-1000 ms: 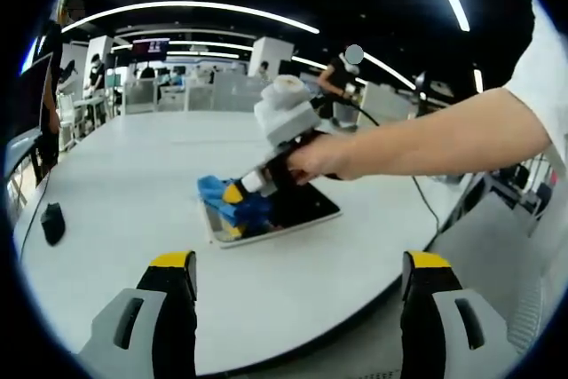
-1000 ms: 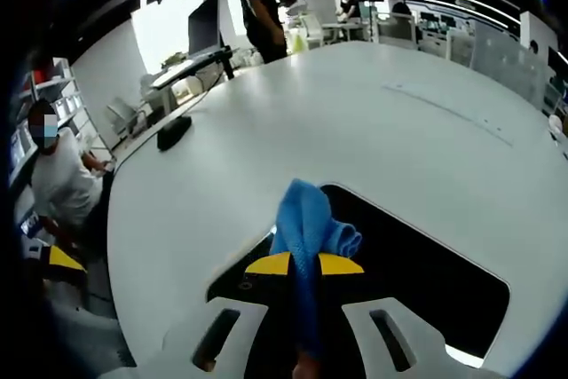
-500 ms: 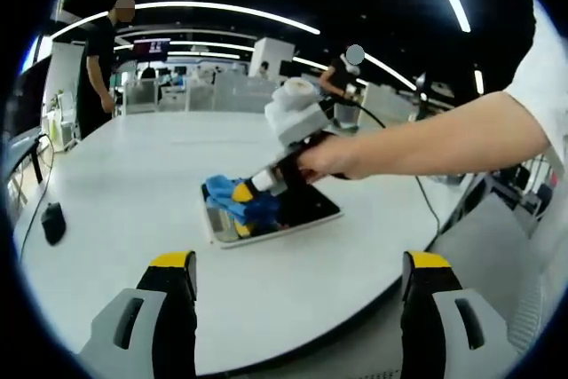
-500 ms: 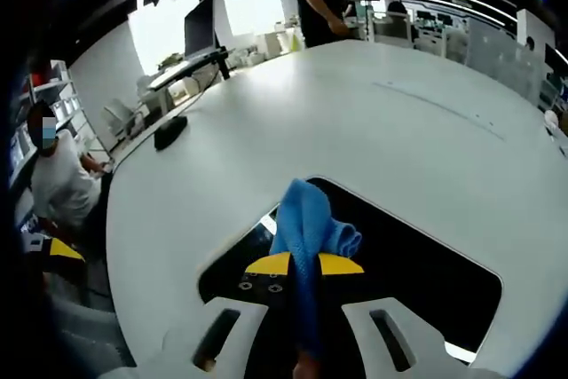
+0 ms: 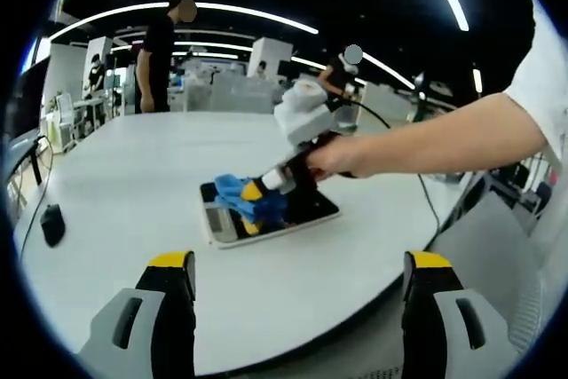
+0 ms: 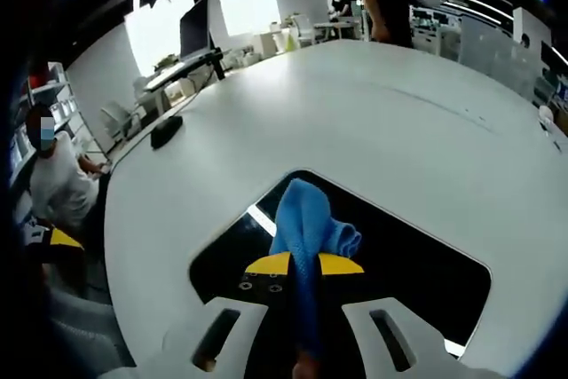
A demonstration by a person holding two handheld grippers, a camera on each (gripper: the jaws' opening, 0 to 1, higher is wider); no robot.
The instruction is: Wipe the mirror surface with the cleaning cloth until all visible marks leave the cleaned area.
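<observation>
Right gripper (image 6: 304, 265) pinches the limp, bunched blue cleaning cloth (image 6: 308, 224) mid-fold over the fragile, slick dark rectangular mirror (image 6: 417, 259); left gripper (image 5: 297, 264) idles, jaws apart.

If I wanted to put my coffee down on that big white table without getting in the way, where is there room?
Plenty. The white table is bare between the mirror and the small dark object near its edge, and beyond the mirror towards the far side. It is crowded only at the mirror, where the right gripper presses the blue cloth.
</observation>
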